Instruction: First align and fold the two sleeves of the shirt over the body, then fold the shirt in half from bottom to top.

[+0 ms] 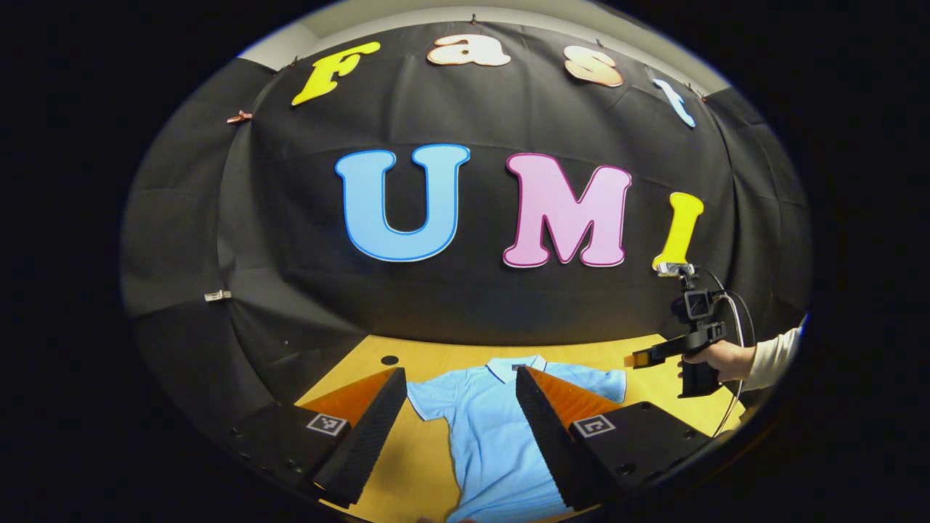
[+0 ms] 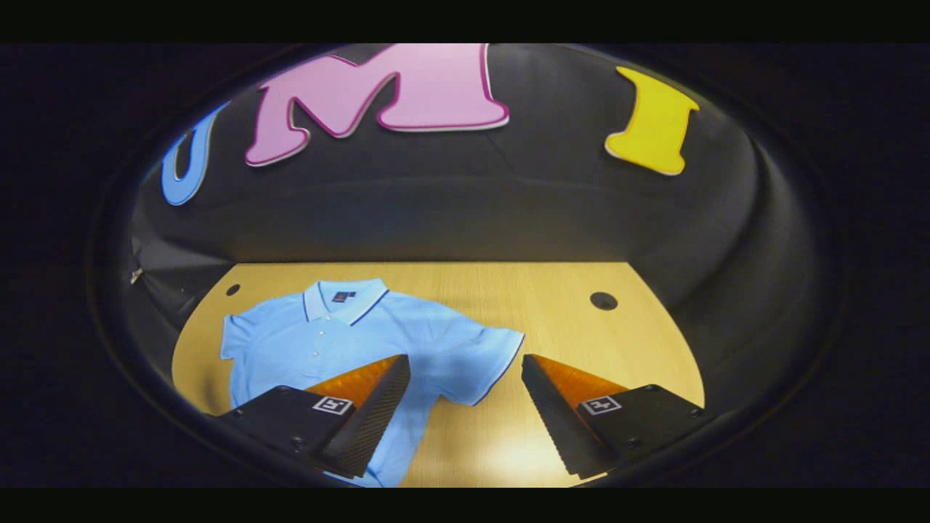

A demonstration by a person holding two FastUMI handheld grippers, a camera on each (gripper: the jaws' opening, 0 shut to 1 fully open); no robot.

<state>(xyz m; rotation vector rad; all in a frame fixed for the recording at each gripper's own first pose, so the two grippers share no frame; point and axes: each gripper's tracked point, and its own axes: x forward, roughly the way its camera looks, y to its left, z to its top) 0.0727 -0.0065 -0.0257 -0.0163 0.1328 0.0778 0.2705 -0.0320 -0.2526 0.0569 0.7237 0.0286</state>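
Observation:
A light blue polo shirt [image 1: 487, 428] lies flat and face up on the wooden table [image 1: 436, 359], collar toward the far wall, both short sleeves spread out. My left gripper [image 1: 459, 374] hovers open above the shirt's chest, its fingers apart over the collar area. The other gripper [image 1: 657, 354], held by a hand [image 1: 716, 359] in a pale sleeve, is up in the air to the right. In the right gripper view the shirt [image 2: 349, 341] lies to the left, and my right gripper [image 2: 465, 359] stands open above its right sleeve [image 2: 487, 363], touching nothing.
The table [image 2: 552, 319] has two round holes, one at its far left [image 2: 232, 289] and one at its far right [image 2: 603, 300]. Bare wood lies right of the shirt. The black cloth wall rises close behind the table's far edge.

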